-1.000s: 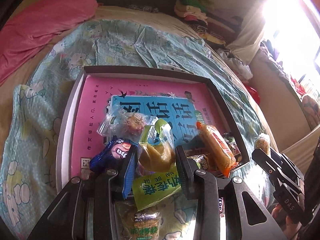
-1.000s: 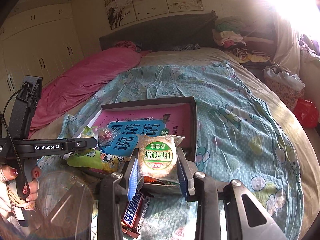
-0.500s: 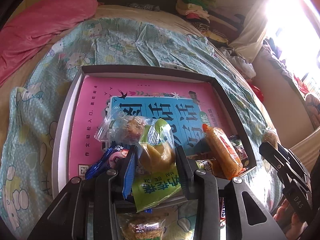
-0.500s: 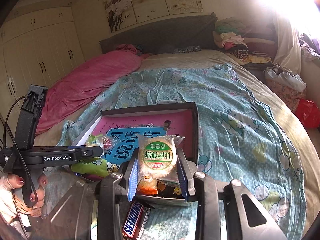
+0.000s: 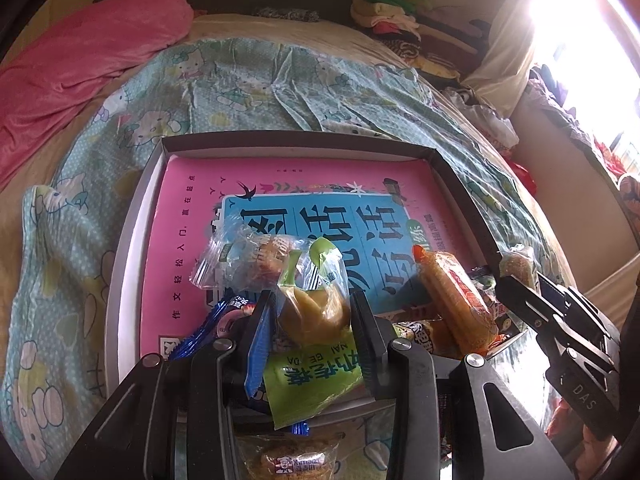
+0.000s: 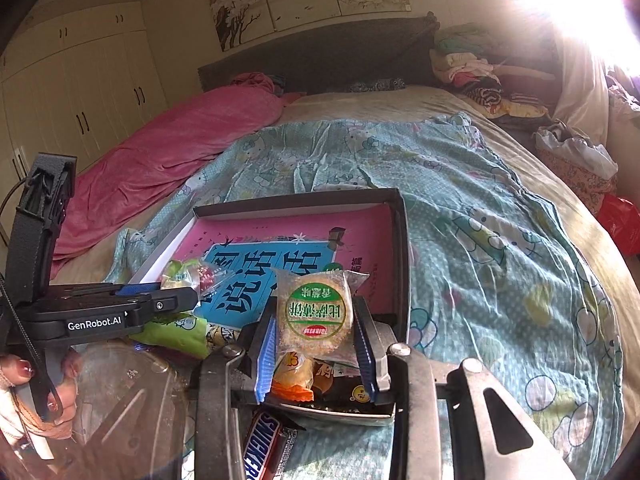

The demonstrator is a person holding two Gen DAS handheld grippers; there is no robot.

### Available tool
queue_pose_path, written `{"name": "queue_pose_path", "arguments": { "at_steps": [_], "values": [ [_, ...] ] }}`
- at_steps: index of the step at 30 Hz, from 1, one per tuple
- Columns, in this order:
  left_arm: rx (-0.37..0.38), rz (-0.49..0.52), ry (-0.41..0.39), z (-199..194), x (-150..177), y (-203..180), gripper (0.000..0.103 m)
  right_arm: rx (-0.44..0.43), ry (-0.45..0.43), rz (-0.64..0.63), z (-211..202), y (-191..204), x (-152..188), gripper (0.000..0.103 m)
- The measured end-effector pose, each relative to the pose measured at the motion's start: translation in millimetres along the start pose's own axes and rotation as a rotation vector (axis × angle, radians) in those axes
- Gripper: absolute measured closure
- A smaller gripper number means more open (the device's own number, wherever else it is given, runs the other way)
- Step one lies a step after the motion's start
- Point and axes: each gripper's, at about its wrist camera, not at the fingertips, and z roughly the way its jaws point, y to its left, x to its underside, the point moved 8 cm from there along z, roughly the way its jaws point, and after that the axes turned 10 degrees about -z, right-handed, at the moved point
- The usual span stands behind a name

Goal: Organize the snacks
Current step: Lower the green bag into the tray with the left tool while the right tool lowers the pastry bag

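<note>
Left gripper point(image 5: 314, 314) clamped on green-and-clear wrapped yellow pastry point(image 5: 312, 304), above shallow grey-rimmed cardboard box point(image 5: 132, 248) (pink book inside). Right gripper point(image 6: 314, 334) clamped on round cracker in clear packet with green label point(image 6: 314, 312), over box's near corner.

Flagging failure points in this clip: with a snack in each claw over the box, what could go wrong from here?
1. The left claw pinches the yellow snack by its loose wrapper; it might slip.
2. The near end of the box is already piled with packets; a dropped round cracker from the right claw may slide over the rim.
3. The Snickers bar lies outside the box under the right claw and could be missed.
</note>
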Motion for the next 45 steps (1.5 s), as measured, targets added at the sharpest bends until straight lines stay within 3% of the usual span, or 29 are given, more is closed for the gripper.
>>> {"name": "queue_pose_path", "arguments": {
  "at_steps": [27, 37, 45],
  "values": [
    [-0.016, 0.015, 0.004, 4.1, -0.1, -2.9, 0.064, 0.009, 0.039, -0.020, 26.0, 2.8, 4.1, 0.067],
    [-0.021, 0.020, 0.002, 4.1, -0.6, -2.6, 0.063, 0.030, 0.017, 0.001, 19.1, -4.9, 1.0, 0.051],
    [-0.034, 0.028, -0.002, 2.5, -2.3, -0.4, 0.063, 0.029, -0.004, 0.004, 13.2, -5.1, -3.1, 0.046]
  ]
}}
